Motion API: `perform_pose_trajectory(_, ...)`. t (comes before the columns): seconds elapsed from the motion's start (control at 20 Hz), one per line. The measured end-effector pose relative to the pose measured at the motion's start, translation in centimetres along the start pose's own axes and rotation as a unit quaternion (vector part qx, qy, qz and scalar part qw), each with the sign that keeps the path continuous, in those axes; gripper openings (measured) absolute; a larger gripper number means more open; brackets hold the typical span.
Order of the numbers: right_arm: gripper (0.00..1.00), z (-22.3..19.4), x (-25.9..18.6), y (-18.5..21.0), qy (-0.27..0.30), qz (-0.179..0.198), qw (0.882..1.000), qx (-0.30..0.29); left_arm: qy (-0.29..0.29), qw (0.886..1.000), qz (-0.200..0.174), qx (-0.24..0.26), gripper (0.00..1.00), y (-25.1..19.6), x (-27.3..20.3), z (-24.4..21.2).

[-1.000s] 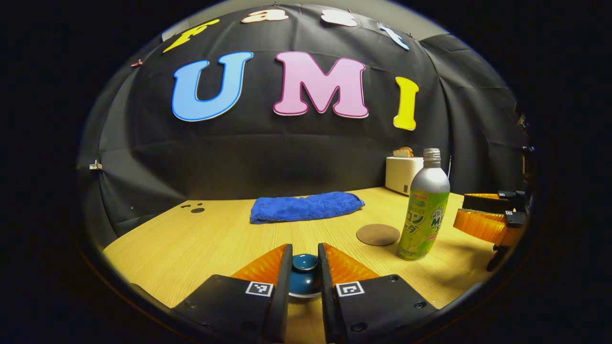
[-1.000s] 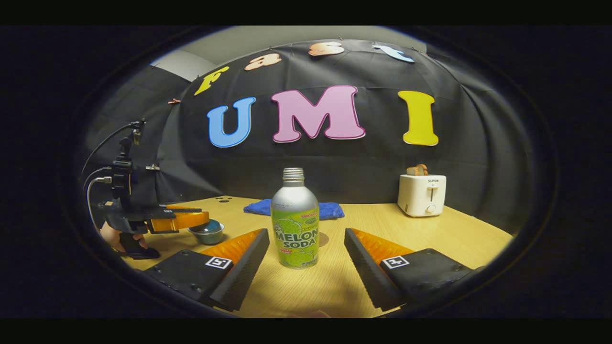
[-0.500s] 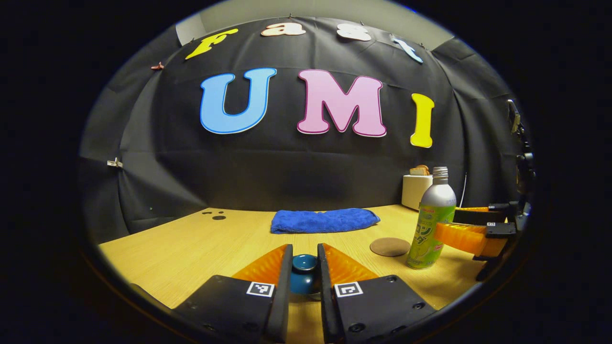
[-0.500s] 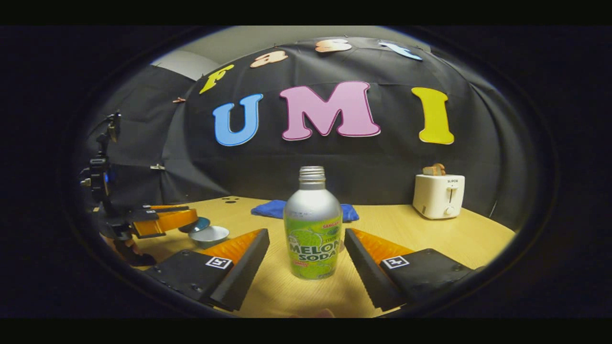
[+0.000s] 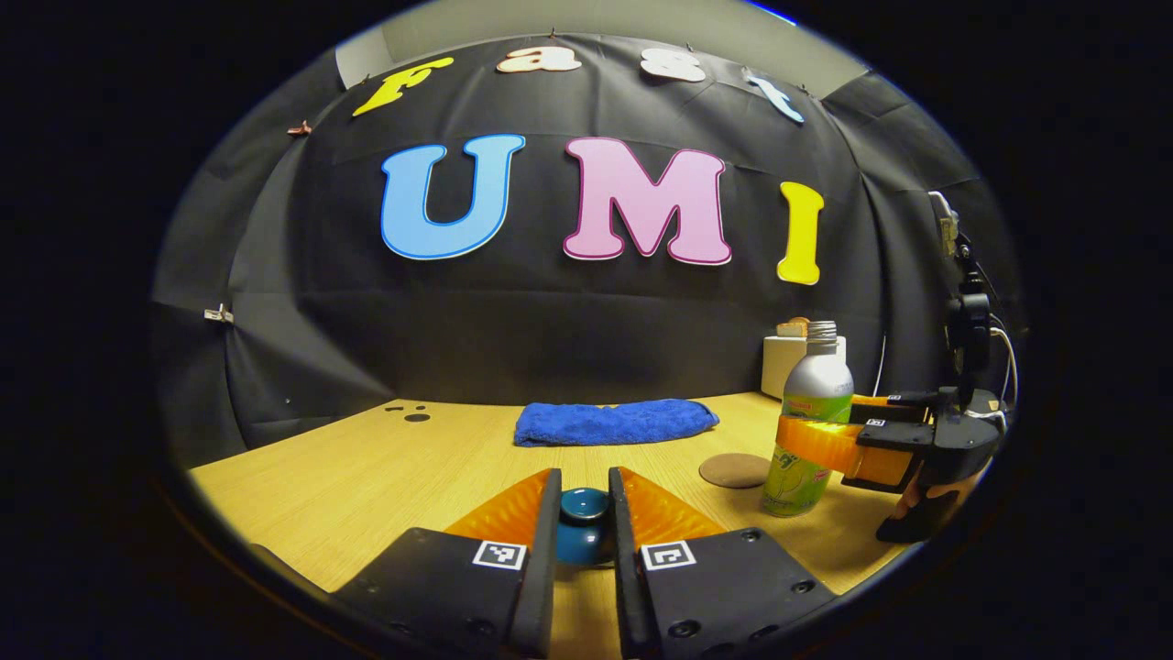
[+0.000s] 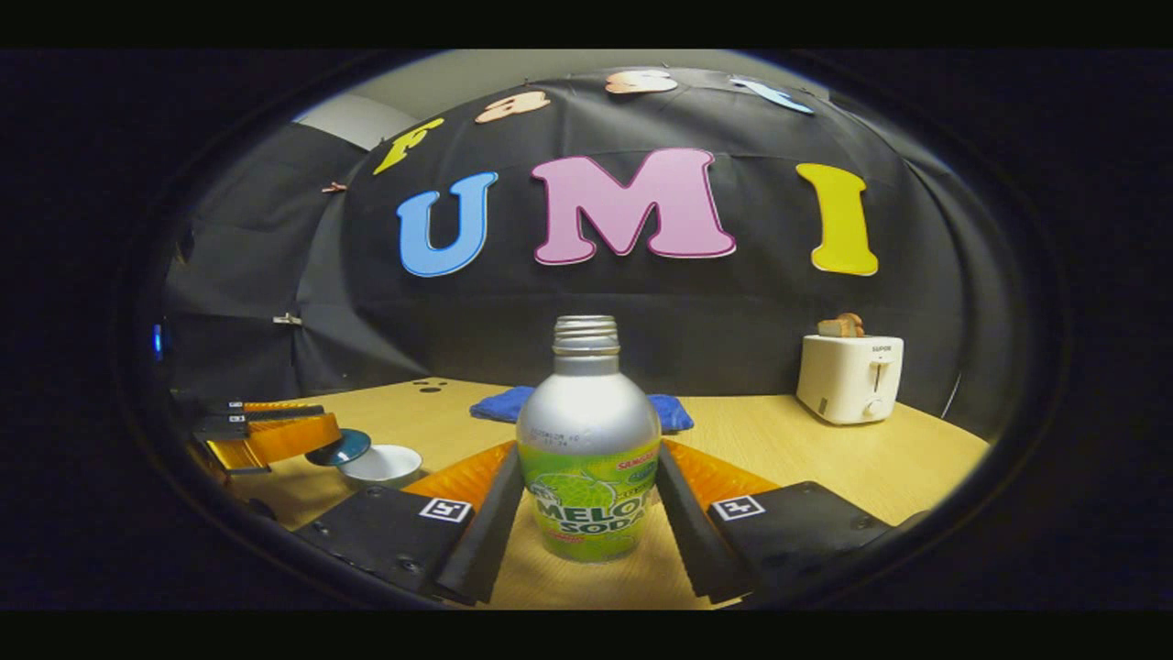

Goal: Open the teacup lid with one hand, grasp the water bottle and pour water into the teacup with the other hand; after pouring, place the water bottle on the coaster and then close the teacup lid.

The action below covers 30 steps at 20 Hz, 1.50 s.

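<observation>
The silver and green water bottle (image 6: 586,394) stands uncapped on the wooden table (image 6: 825,458). My right gripper (image 6: 586,451) is shut on its lower body, one finger against each side. In the left gripper view the same bottle (image 5: 818,380) shows at the right with that gripper (image 5: 829,445) around it. My left gripper (image 5: 584,484) is shut on the knob of the teal teacup lid (image 5: 579,543). In the right gripper view the lid (image 6: 341,447) hangs tilted, just left of the uncovered teacup (image 6: 378,466). A round brown coaster (image 5: 735,470) lies left of the bottle.
A folded blue towel (image 5: 614,422) lies at the back of the table. A white toaster (image 6: 849,378) with bread in it stands at the back right. A hand (image 5: 921,495) holds the right gripper's handle at the table's right side.
My right gripper moved forward around the bottle and its fingers closed in onto it. My left gripper lifted the lid off the teacup and carried it to the left.
</observation>
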State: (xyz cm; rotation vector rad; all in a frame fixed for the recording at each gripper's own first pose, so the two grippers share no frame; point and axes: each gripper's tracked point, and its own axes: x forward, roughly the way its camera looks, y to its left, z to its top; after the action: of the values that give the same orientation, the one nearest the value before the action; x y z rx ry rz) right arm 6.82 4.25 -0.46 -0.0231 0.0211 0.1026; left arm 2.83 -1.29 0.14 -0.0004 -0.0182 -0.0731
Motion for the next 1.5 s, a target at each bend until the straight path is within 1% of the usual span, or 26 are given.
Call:
perform_pose_trajectory(0.05, 0.74, 0.3, 0.0, 0.0, 0.0, -0.005, 1.0, -0.018, -0.006, 1.0, -0.003, -0.001, 0.31, 0.2, -0.3, 0.3)
perform_pose_trajectory(0.1, 0.78, 0.4, 0.3, -0.2, 0.005, -0.013, 0.999, -0.049, -0.012, 1.0, -0.005, -0.006, 0.31, 0.6, -0.5, 0.6)
perform_pose_trajectory(0.15, 0.78, 0.5, 0.4, -0.4, 0.011, -0.018, 0.996, -0.084, -0.018, 1.0, -0.007, -0.015, 0.31, 1.1, -0.7, 0.8)
perform_pose_trajectory(0.25, 0.78, 1.1, 0.8, 0.0, 0.023, -0.022, 0.988, -0.153, -0.026, 0.999, -0.009, -0.042, 0.31, 2.4, -1.3, 1.2)
perform_pose_trajectory(0.35, 0.78, 1.7, 1.5, 0.4, 0.029, -0.016, 0.974, -0.224, -0.032, 0.997, -0.005, -0.069, 0.31, 4.0, -1.8, 1.4)
perform_pose_trajectory(0.45, 0.78, 1.8, 2.0, 0.6, 0.035, -0.007, 0.954, -0.297, -0.04, 0.995, 0.002, -0.093, 0.31, 5.7, -2.4, 1.7)
perform_pose_trajectory(0.55, 0.78, 1.3, 2.8, 1.3, 0.045, 0.002, 0.929, -0.367, -0.046, 0.992, 0.008, -0.118, 0.31, 7.0, -2.8, 1.9)
perform_pose_trajectory(0.65, 0.78, 1.0, 2.3, 2.0, 0.045, 0.012, 0.904, -0.425, -0.049, 0.99, 0.008, -0.134, 0.31, 7.8, -3.0, 1.9)
perform_pose_trajectory(0.7, 0.82, 0.8, 2.1, 2.6, 0.044, 0.017, 0.891, -0.452, -0.048, 0.99, 0.009, -0.135, 0.31, 8.1, -3.1, 2.0)
perform_pose_trajectory(0.75, 0.78, 0.6, 1.9, 3.0, 0.041, 0.023, 0.875, -0.482, -0.047, 0.99, 0.012, -0.133, 0.31, 8.3, -3.2, 1.8)
perform_pose_trajectory(0.8, 0.78, 0.4, 1.7, 3.5, 0.037, 0.028, 0.858, -0.512, -0.045, 0.99, 0.014, -0.132, 0.31, 8.5, -3.2, 1.8)
perform_pose_trajectory(0.95, 0.78, 0.4, 2.1, 4.4, 0.02, 0.037, 0.795, -0.605, -0.045, 0.99, 0.017, -0.133, 0.31, 8.6, -3.1, 1.8)
perform_pose_trajectory(1.0, 0.78, 0.4, 2.1, 4.8, 0.014, 0.04, 0.776, -0.63, -0.045, 0.99, 0.018, -0.132, 0.31, 8.7, -3.1, 1.8)
perform_pose_trajectory(1.05, 0.78, 0.3, 1.9, 5.3, 0.009, 0.043, 0.759, -0.65, -0.044, 0.99, 0.015, -0.132, 0.34, 8.5, -3.1, 1.7)
perform_pose_trajectory(1.1, 0.78, 0.1, 2.0, 5.5, 0.003, 0.044, 0.742, -0.669, -0.042, 0.99, 0.015, -0.131, 0.31, 8.4, -3.1, 1.8)
perform_pose_trajectory(1.2, 0.78, 0.0, 1.8, 6.0, -0.01, 0.047, 0.708, -0.705, -0.042, 0.99, 0.016, -0.131, 0.31, 8.6, -3.1, 1.7)
perform_pose_trajectory(1.25, 0.78, 0.2, 2.1, 6.0, -0.012, 0.05, 0.694, -0.718, -0.043, 0.99, 0.016, -0.133, 0.31, 8.6, -3.1, 1.8)
perform_pose_trajectory(1.3, 0.78, 0.1, 2.3, 5.9, -0.011, 0.054, 0.685, -0.726, -0.045, 0.99, 0.015, -0.134, 0.31, 8.7, -3.2, 1.9)
perform_pose_trajectory(1.5, 0.78, -0.4, 2.1, 6.3, -0.013, 0.067, 0.655, -0.753, -0.046, 0.988, 0.014, -0.143, 0.31, 8.9, -3.2, 2.0)
